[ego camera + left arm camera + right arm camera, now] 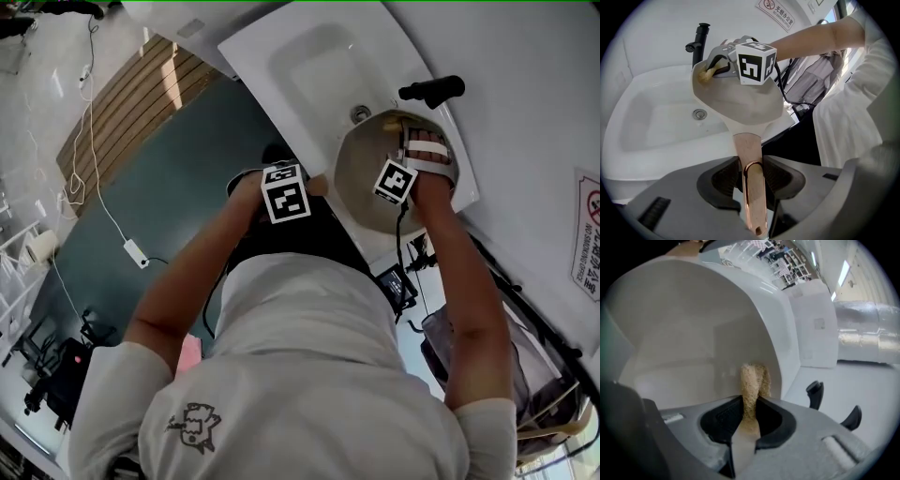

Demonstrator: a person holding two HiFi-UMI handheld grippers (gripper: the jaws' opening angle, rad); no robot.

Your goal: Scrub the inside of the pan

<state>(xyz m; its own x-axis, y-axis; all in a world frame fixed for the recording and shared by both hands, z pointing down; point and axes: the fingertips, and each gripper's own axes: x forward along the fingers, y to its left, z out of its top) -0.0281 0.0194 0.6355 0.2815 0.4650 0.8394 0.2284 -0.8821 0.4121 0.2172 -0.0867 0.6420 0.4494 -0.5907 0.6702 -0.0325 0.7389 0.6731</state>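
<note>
A cream pan (740, 105) is held tilted over the white sink (651, 122). Its copper-coloured handle (752, 178) runs between the jaws of my left gripper (751, 176), which is shut on it. In the head view the left gripper (302, 187) sits at the pan's (361, 178) near-left side. My right gripper (417, 150) reaches inside the pan. It is shut on a tan scrub pad (752, 380), whose tip presses against the pan's inner wall (693, 333). From the left gripper view the pad (703, 75) lies at the pan's far-left rim.
A black faucet (698, 40) stands behind the sink, just beyond the pan's rim, with the drain (699, 114) to the pan's left. The sink's front edge lies under the pan. A white wall with a sign (586, 234) is on the right.
</note>
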